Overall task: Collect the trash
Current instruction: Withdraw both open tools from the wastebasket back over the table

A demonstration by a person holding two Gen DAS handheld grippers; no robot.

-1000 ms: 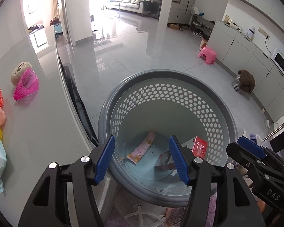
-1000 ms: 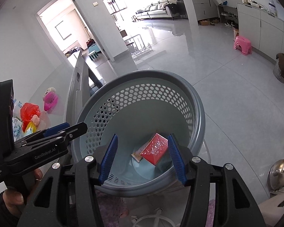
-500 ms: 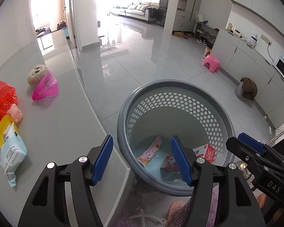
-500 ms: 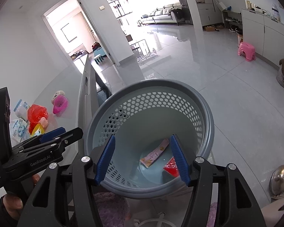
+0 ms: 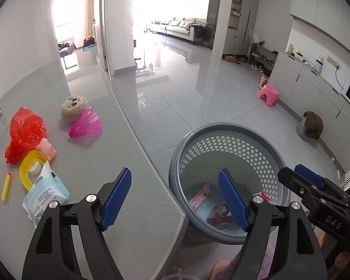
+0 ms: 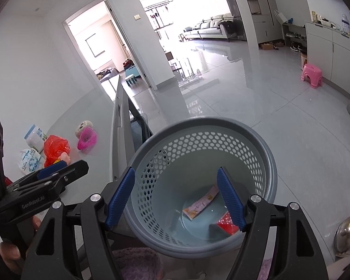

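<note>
Red packet point(image 6: 226, 221) dropped into basket point(image 6: 256, 140) | below right gripper point(image 6: 175, 197) | opening, empty

Your left wrist camera looks down over the table point(image 5: 109, 163) edge; your right sits close above the laundry basket point(image 6: 266, 154) — both views share that basket point(image 5: 277, 161) and the floor beyond.
</note>
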